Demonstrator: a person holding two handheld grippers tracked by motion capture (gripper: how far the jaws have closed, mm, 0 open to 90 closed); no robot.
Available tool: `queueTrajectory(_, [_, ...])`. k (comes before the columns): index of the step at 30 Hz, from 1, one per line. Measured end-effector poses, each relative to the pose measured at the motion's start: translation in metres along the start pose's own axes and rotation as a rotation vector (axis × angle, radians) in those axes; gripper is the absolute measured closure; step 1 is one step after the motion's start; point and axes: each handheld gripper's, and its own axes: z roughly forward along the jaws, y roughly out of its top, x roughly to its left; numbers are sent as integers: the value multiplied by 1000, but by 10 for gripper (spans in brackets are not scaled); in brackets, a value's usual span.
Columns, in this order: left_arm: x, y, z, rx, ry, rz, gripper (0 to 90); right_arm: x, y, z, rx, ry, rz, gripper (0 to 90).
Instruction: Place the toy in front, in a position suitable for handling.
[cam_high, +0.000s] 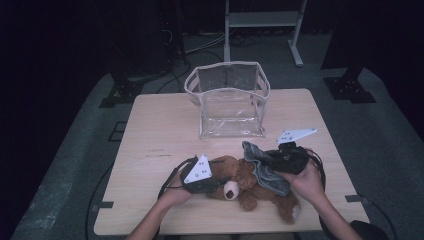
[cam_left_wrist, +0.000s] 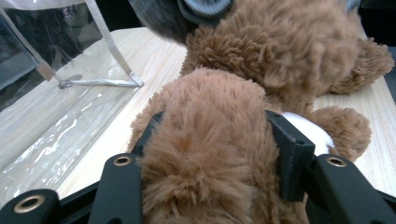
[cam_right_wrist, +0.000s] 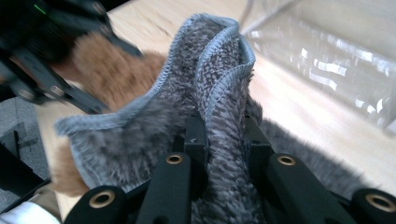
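A brown teddy bear (cam_high: 245, 182) lies on its back on the wooden table (cam_high: 160, 130), near the front edge. My left gripper (cam_high: 212, 181) is shut on the bear's head; in the left gripper view the brown fur (cam_left_wrist: 210, 140) bulges between both jaws. A grey fuzzy cloth (cam_high: 262, 167) drapes over the bear's body. My right gripper (cam_high: 270, 159) is shut on a bunched fold of that cloth (cam_right_wrist: 219, 93), lifting it off the bear. The bear's fur (cam_right_wrist: 107, 60) shows behind the cloth in the right gripper view.
A clear plastic bag (cam_high: 229, 100) with white trim stands open at the back middle of the table, just beyond the bear. Its clear wall (cam_left_wrist: 56, 84) lies close on the left in the left gripper view. Dark floor and stand legs surround the table.
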Motion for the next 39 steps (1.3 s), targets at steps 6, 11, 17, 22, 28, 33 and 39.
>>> queueTrajectory(6, [0, 0, 0, -4, -6, 19, 475, 22, 42, -9, -38, 85, -98, 761])
queueTrajectory(11, [-4, 2, 1, -9, -16, 42, 471, 41, 53, 32, 95, 139, -159, 758])
queueTrajectory(17, [-4, -1, 0, -15, -19, 37, 471, 28, 34, 48, 156, 100, -136, 760])
queueTrajectory(22, [-2, -2, -1, -16, -22, 37, 470, 9, 26, 18, 82, 51, -72, 760])
queueTrajectory(28, [-1, -2, 0, -22, -27, 19, 447, -14, 1, 12, 82, 60, 25, 761])
queueTrajectory(33, [1, 0, -2, -1, -40, -38, 297, -1, -14, 13, 56, 56, 6, 764])
queueTrajectory(39, [0, 2, 0, 66, -81, -128, 111, 18, -32, 6, 29, 22, -46, 768])
